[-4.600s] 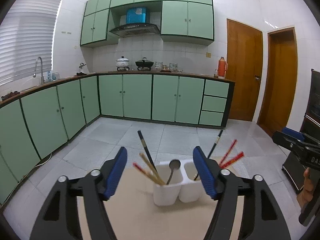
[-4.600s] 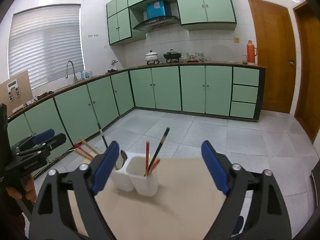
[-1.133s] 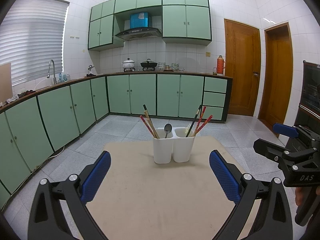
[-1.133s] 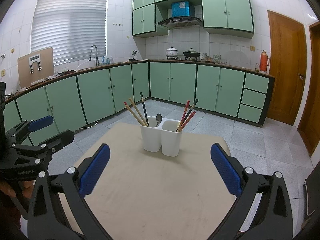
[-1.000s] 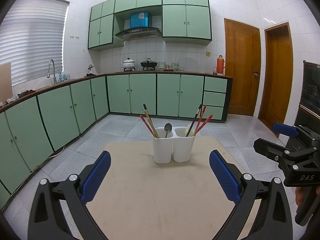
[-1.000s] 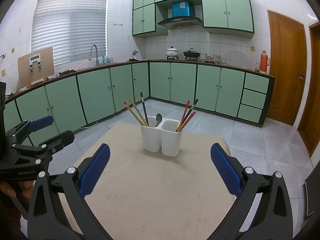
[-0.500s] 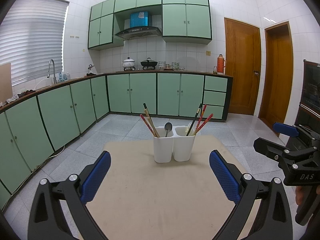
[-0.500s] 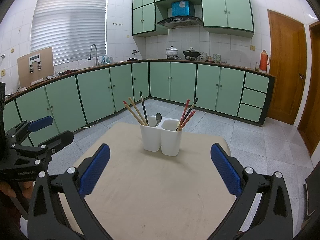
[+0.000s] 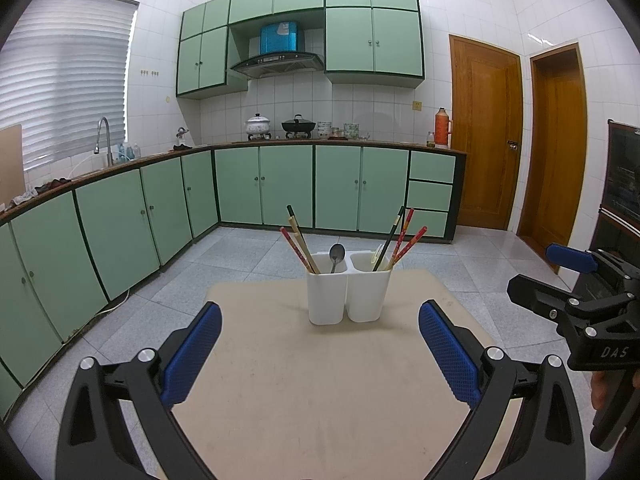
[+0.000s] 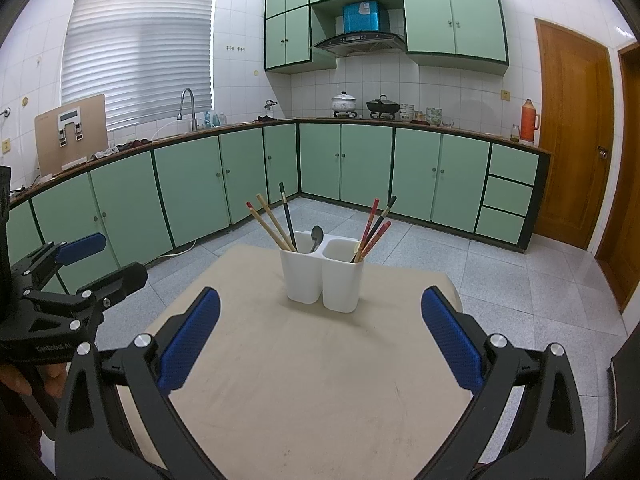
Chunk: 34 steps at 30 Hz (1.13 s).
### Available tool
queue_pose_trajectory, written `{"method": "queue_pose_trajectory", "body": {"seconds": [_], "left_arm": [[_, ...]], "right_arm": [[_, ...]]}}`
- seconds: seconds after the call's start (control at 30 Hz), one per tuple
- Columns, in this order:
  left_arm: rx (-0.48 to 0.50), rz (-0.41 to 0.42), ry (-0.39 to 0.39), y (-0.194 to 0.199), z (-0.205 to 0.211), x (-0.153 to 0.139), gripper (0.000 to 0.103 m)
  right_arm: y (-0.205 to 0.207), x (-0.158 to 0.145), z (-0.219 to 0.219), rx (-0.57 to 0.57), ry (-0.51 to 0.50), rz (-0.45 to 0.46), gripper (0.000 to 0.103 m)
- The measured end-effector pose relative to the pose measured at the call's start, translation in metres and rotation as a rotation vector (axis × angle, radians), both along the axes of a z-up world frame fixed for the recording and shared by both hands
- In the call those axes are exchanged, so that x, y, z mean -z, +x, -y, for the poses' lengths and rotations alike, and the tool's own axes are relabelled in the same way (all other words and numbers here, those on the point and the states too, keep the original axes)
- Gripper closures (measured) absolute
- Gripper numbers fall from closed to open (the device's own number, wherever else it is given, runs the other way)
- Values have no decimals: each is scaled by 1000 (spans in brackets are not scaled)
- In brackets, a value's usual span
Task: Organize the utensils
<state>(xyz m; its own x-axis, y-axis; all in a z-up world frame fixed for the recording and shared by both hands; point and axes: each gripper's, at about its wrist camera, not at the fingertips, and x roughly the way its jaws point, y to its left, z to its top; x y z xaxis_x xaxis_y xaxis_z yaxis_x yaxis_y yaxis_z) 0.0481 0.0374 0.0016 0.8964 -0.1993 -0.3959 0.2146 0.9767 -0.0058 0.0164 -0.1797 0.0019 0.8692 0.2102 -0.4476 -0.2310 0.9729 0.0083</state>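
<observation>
A white two-compartment utensil holder (image 9: 347, 296) (image 10: 322, 280) stands upright near the far end of a beige table (image 9: 320, 380) (image 10: 320, 380). Its left compartment holds a metal spoon (image 9: 336, 255) (image 10: 316, 237) and several chopsticks (image 9: 298, 238) (image 10: 272, 222); the right compartment holds red and black chopsticks (image 9: 402, 238) (image 10: 374, 226). My left gripper (image 9: 320, 324) is open and holds nothing, well short of the holder. My right gripper (image 10: 320, 312) is likewise open with nothing between its fingers. Each gripper shows at the edge of the other's view.
Green kitchen cabinets and a counter with a sink (image 10: 188, 108), pots (image 9: 258, 124) and an orange thermos (image 9: 442, 122) run along the far and left walls. Two wooden doors (image 9: 486, 136) stand at the right. Grey tiled floor surrounds the table.
Over several seconds both grippers pulled back from close to the holder and opened wider. In the last second nothing has visibly changed.
</observation>
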Motion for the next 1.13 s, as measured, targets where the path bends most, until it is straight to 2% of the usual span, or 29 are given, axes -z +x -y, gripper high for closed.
{"method": "queue_pose_trajectory", "body": {"seconds": [1.13], "left_arm": [[-2,-1,3,0,1,4,6]], "right_arm": [[7,4,5,5,1,1,5]]}}
